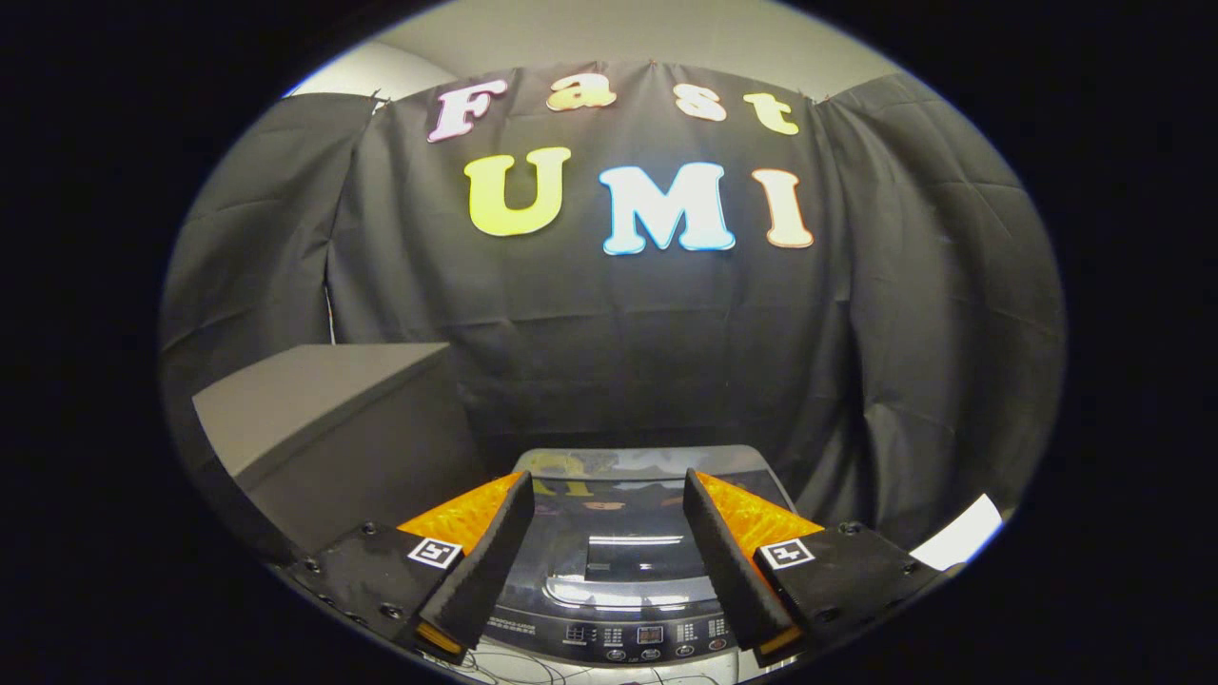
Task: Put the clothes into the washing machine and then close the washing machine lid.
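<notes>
A top-loading washing machine [618, 571] stands just ahead of and below my fingers. Its glossy dark lid [628, 533] lies flat and closed, mirroring the wall behind. A control panel [638, 639] with buttons runs along its near edge. My gripper [609, 490] hovers above the lid, open, with a wide gap between the fingers and nothing held. No clothes are in sight.
A grey box-like block [324, 428] stands to the left of the machine, taller than its lid. Black cloth forms the booth wall behind. A white patch [961, 538] lies low on the right. Thin cables [533, 671] run in front of the panel.
</notes>
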